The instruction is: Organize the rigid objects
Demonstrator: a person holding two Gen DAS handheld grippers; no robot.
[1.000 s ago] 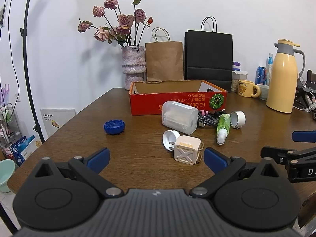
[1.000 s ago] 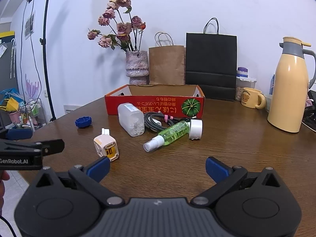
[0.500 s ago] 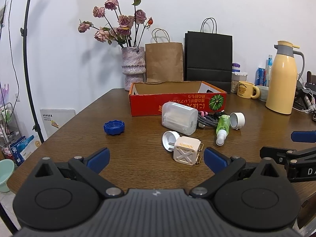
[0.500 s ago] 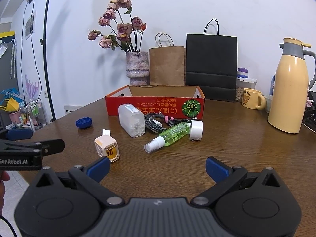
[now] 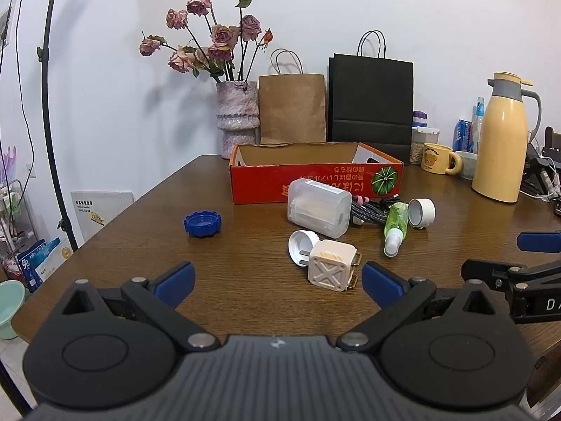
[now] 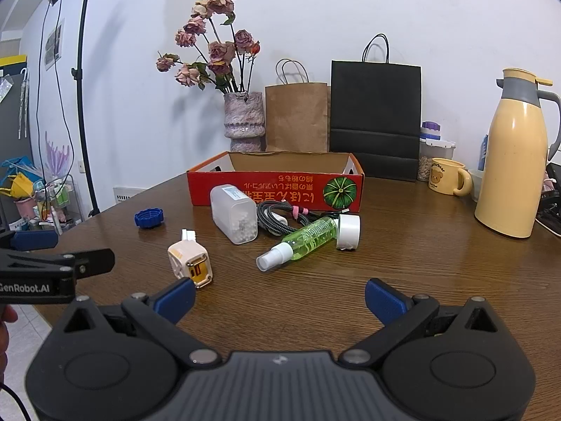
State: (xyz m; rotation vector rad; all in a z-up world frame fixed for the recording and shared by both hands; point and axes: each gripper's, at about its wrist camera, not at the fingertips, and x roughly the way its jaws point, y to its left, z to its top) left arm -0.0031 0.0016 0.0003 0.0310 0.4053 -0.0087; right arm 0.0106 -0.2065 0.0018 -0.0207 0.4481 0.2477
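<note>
An open red cardboard box [image 5: 315, 182] [image 6: 277, 189] stands mid-table. In front of it lie a clear plastic container of cotton swabs [image 5: 319, 208] [image 6: 234, 214], a coiled braided cable [image 6: 277, 215], a green spray bottle [image 5: 395, 222] [image 6: 301, 240], a white cap [image 5: 421, 213] [image 6: 349, 231], a cream plug adapter [image 5: 331, 265] [image 6: 191, 261] and a blue lid [image 5: 202, 224] [image 6: 149, 218]. My left gripper [image 5: 277, 282] is open, with the adapter just ahead of its right finger. My right gripper [image 6: 280, 298] is open over bare table, short of the bottle.
At the back stand a vase of dried roses [image 5: 238, 122], a brown paper bag [image 5: 292, 108] and a black bag [image 5: 371, 100]. A yellow thermos [image 6: 515, 154], a mug [image 6: 447, 176] and jars occupy the right. A lamp stand [image 6: 82, 98] rises left of the table.
Both views have crept slightly forward toward the objects. Nothing on the table has moved and both grippers stay open.
</note>
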